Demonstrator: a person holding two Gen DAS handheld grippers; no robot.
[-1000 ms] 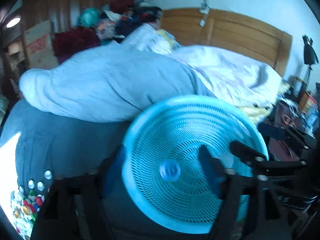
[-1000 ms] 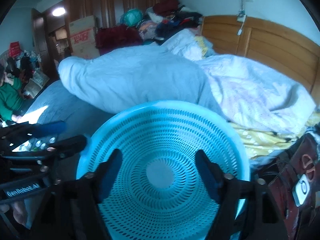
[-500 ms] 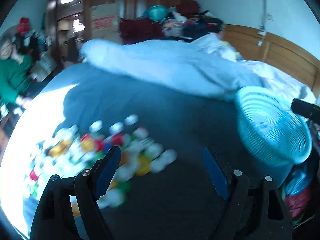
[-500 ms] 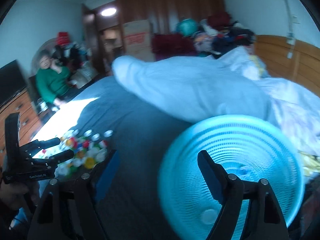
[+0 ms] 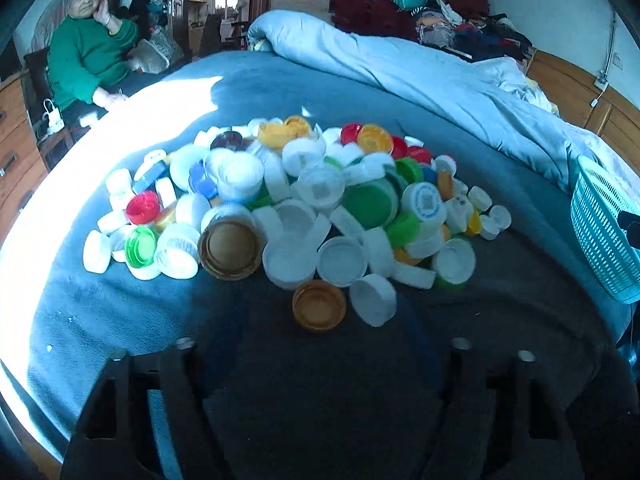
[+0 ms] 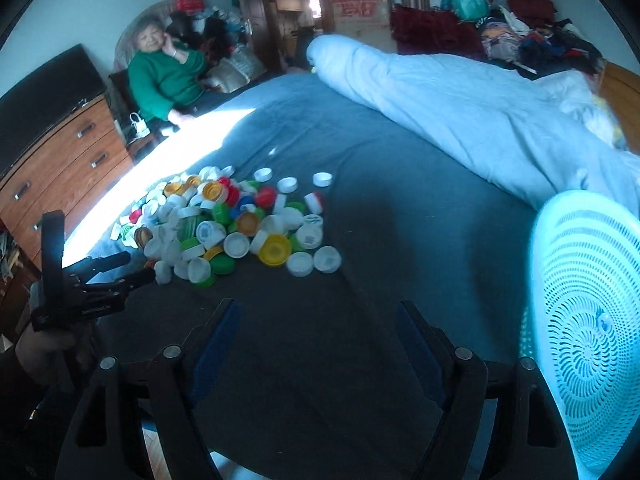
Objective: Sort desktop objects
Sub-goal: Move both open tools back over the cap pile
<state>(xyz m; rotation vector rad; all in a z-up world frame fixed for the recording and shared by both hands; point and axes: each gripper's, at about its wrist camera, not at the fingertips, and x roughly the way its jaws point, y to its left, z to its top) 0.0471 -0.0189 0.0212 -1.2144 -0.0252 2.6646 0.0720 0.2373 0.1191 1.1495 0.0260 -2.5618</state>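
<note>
**Both hand-held grippers over the bed, caps in a heap ahead**

Our left hand-held gripper [image 5: 320, 344] has its jaws closing with nothing between them; only dark blanket shows there. Just beyond its tips lie an orange cap [image 5: 319, 306] and a white cap [image 5: 373, 299], the nearest of the pile of bottle caps [image 5: 304, 200]. Our right hand-held gripper [image 6: 316, 320] stands with its jaws wide apart and empty over bare blanket, well short of the pile.

The left view shows the caps up close: white ones far too many for us to count, several green, a few red and yellow, one large gold lid [image 5: 229, 245]. The right view alone shows the left hand-held gripper from the side at the pile's near edge, and the inside of the one blue basket [image 6: 588, 320], which stands tilted at the bed's right edge; the left view catches only its rim.

Between pile and basket the bed [image 6: 400, 220] lies open. A rolled duvet [image 6: 460, 112] bounds the far side. One person in green [image 6: 168, 76] sits beyond the bed's far corner.
</note>
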